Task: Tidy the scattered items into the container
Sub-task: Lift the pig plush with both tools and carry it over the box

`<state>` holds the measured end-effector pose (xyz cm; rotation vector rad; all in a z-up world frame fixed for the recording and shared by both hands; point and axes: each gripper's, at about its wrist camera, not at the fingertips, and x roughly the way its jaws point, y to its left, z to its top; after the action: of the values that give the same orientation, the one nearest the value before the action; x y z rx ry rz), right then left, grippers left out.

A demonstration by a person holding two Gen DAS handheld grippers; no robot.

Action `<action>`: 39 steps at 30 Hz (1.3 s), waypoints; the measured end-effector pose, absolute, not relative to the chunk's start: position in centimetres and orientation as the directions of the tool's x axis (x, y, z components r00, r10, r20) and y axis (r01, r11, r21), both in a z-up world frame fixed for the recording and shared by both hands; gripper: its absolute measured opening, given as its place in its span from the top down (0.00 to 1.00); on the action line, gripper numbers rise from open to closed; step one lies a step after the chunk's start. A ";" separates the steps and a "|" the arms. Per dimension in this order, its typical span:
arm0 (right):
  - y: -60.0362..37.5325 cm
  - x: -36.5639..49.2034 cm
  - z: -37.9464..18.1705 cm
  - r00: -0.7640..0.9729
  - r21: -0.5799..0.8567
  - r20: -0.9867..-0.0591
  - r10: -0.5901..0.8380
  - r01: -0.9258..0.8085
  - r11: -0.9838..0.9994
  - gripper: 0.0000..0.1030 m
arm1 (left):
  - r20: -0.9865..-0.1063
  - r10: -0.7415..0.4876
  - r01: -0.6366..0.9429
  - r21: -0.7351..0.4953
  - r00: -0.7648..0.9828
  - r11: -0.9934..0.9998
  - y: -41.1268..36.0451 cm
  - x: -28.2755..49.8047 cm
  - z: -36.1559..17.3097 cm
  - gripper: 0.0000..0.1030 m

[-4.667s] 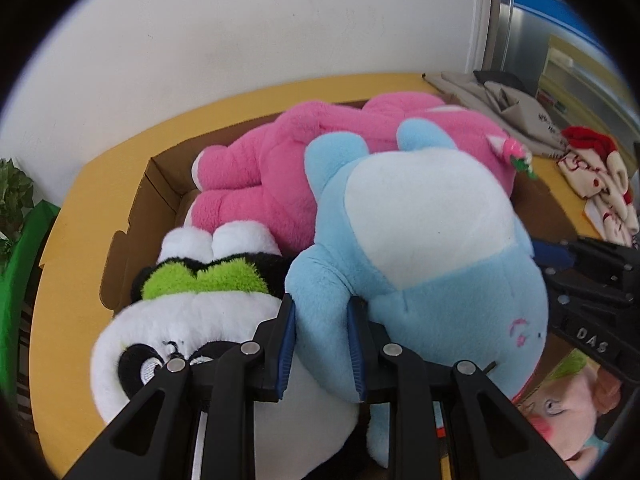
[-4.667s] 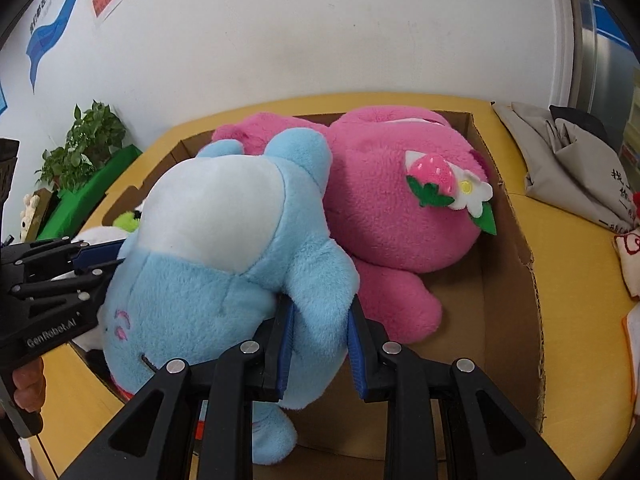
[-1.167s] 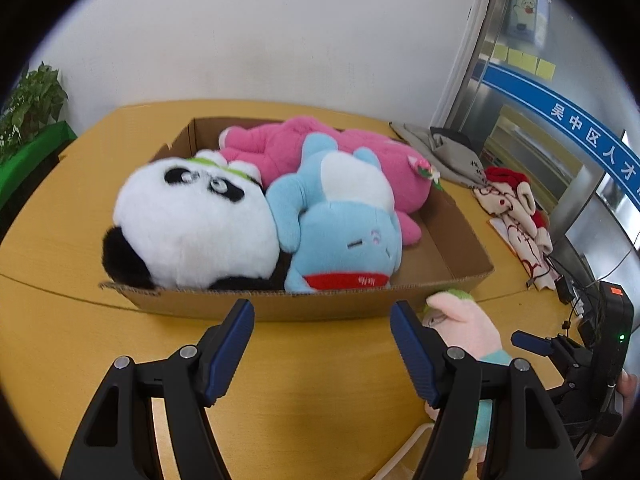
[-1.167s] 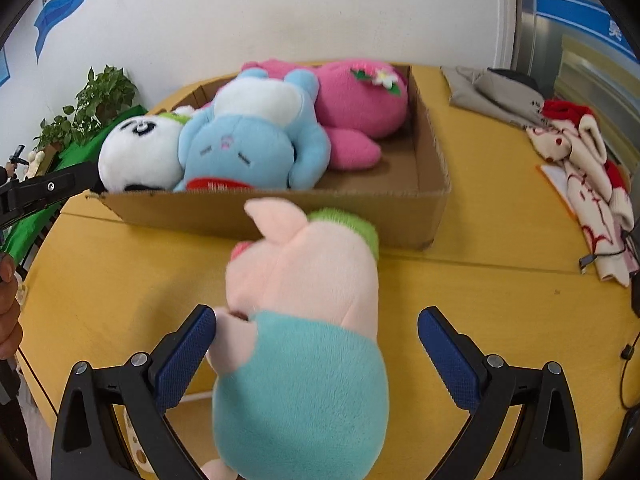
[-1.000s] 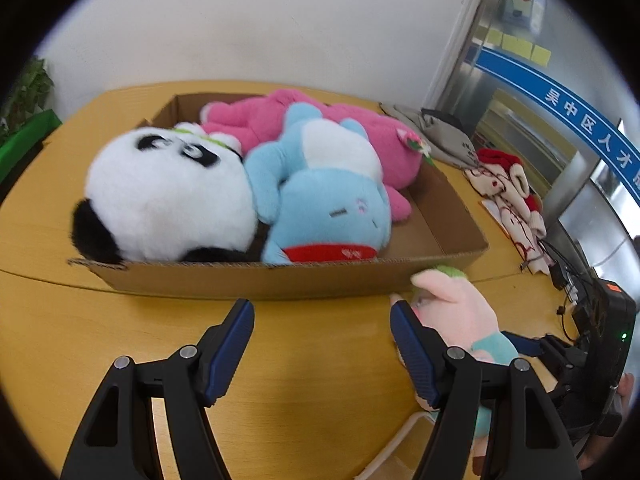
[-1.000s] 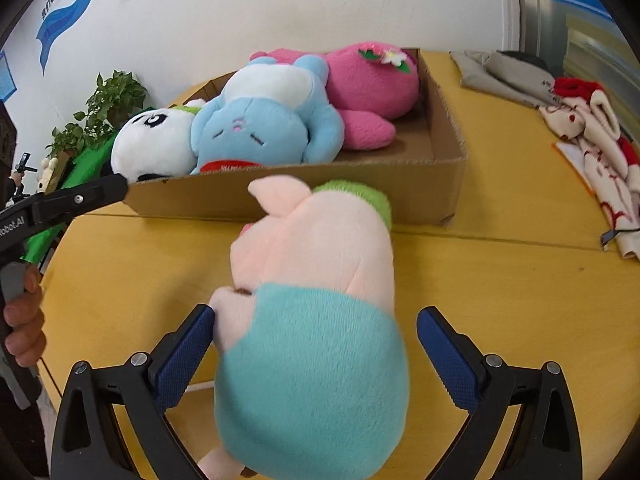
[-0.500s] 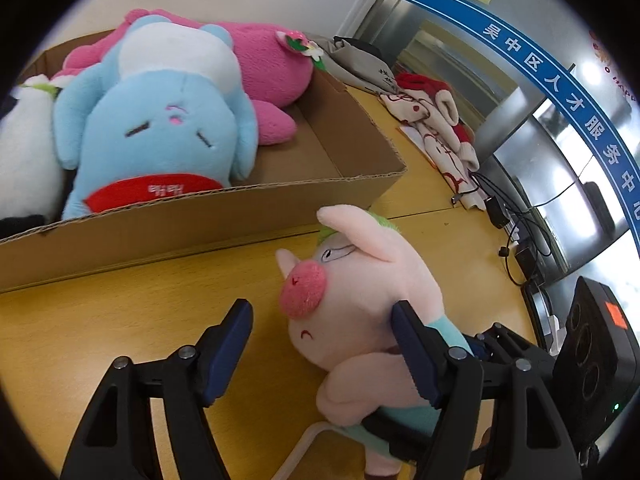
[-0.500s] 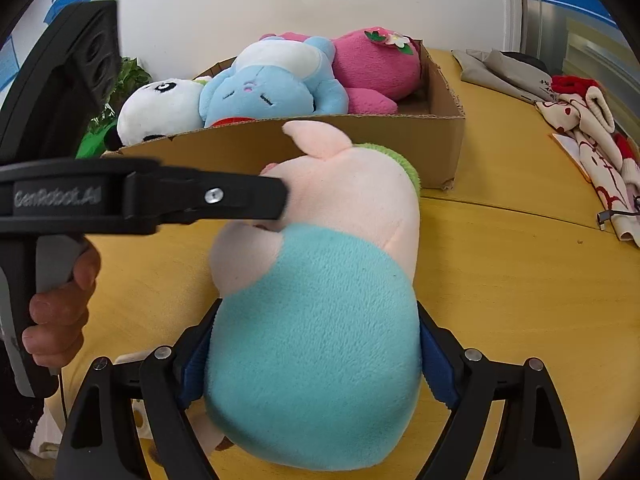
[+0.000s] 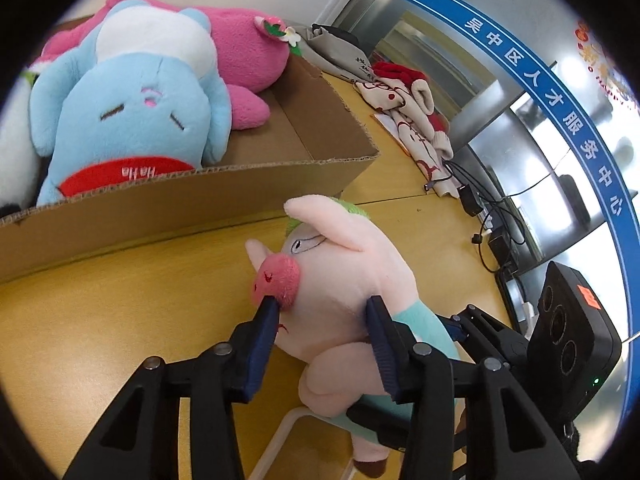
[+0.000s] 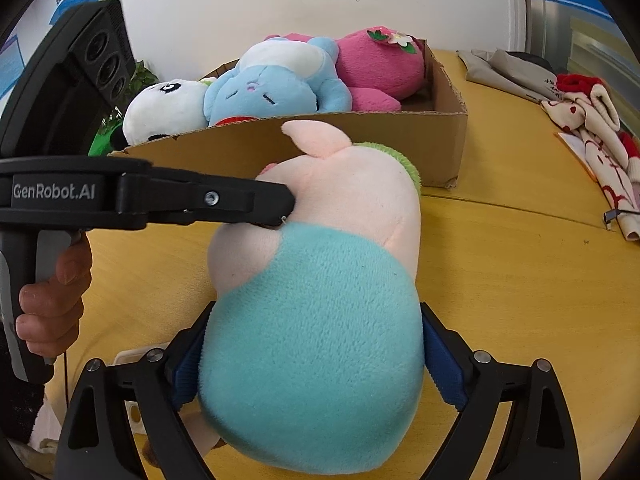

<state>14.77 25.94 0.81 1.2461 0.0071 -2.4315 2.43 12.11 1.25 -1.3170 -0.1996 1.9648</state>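
Note:
A pink pig plush [image 9: 344,276] with a teal body [image 10: 316,344] lies on the yellow table just in front of the cardboard box [image 9: 180,196]. My left gripper [image 9: 320,320] is shut on the pig's head, one pad under its red snout. My right gripper [image 10: 316,360] is shut on the pig's teal body from behind. The left gripper also shows in the right wrist view [image 10: 264,204], pressed into the pig's head. The box [image 10: 440,140] holds a blue plush [image 9: 132,100], a pink plush [image 9: 240,44] and a panda plush [image 10: 160,112].
A pile of red and white cloth [image 9: 412,120] and a grey bag [image 9: 340,52] lie on the table right of the box. Cables and black adapters [image 9: 480,216] sit at the table's right edge. A green plant [image 10: 116,120] stands behind the box's left end.
My left gripper has closed from wide open onto the pig's head. My right gripper has tightened on the pig's body. Both views have moved closer to the pig.

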 end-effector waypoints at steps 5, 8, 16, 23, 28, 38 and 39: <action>26.4 15.4 1.8 -0.528 0.170 -0.772 -0.354 0.364 -0.916 0.12 | -0.732 0.653 -0.481 -0.508 -0.196 -0.714 11.8 2.5 1.1 0.51; 26.2 15.5 1.9 -0.532 0.157 -0.772 -0.348 0.371 -0.915 0.17 | -0.729 0.654 -0.479 -0.508 -0.203 -0.716 11.7 2.5 1.1 0.49; 25.4 16.0 1.8 -0.534 0.122 -0.772 -0.344 0.408 -0.905 0.19 | -0.667 0.726 -0.432 -0.613 -0.168 -0.662 11.6 1.5 0.7 0.25; 25.4 16.1 1.8 -0.541 0.119 -0.767 -0.346 0.410 -0.904 0.22 | -0.695 0.710 -0.440 -0.604 -0.118 -0.665 12.7 1.1 -0.5 0.33; 24.9 16.2 2.1 -0.552 0.103 -0.762 -0.339 0.413 -0.905 0.25 | -0.712 0.685 -0.466 -0.560 -0.152 -0.685 12.3 1.9 0.8 0.44; 24.1 16.6 7.6 -0.638 0.093 -0.666 -0.386 0.443 -0.892 0.26 | -0.662 0.689 -0.543 -0.478 -0.295 -0.691 10.7 2.8 9.0 0.47; 24.0 16.4 8.5 -0.650 0.089 -0.651 -0.392 0.447 -0.890 0.26 | -0.653 0.690 -0.552 -0.468 -0.311 -0.691 10.6 2.7 10.0 0.47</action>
<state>16.45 24.03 8.51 0.9585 0.1092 -2.4950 2.69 10.60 9.98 -1.1282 -0.1995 2.0523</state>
